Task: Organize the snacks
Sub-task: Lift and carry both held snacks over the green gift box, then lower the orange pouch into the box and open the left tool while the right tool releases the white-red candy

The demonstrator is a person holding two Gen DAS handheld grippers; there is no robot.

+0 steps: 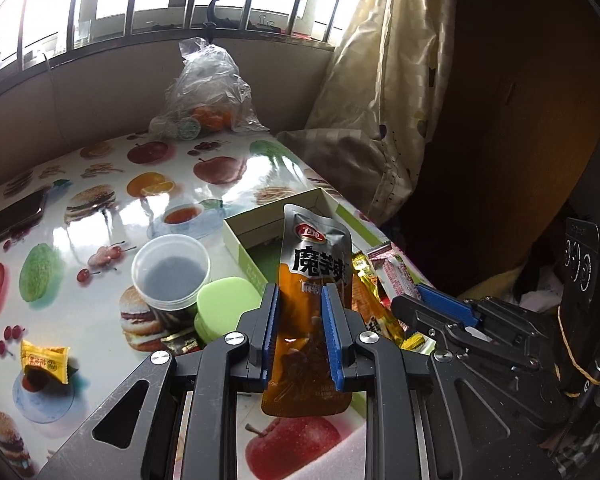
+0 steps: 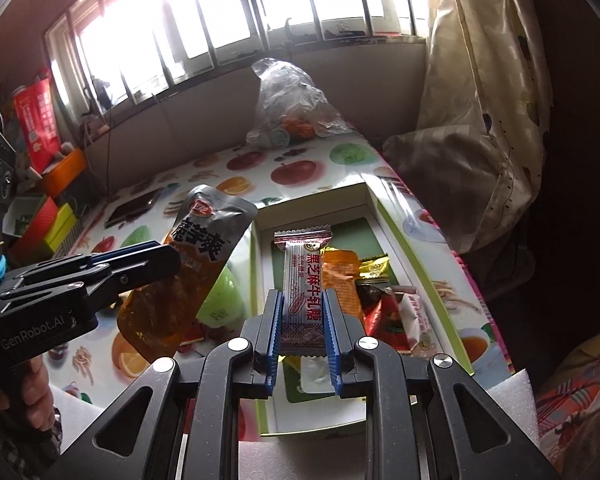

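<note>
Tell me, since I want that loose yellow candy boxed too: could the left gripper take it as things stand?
Probably not yet: the left gripper is shut on the konjac pouch, so its jaws are occupied. The yellow candy itself lies uncovered on the table.

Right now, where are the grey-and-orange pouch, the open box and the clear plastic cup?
Grey-and-orange pouch (image 1: pixel 314 280): left wrist view, its printed middle.
Open box (image 2: pixel 416 240): right wrist view, its right wall.
Clear plastic cup (image 1: pixel 171 274): left wrist view, its dark bottom.

Backlit by a blown-out barred window (image 2: pixel 228 12) — glare streaks the glossy tablecloth (image 1: pixel 100 216); corners dark, fisheye-curved, right side dim.
</note>
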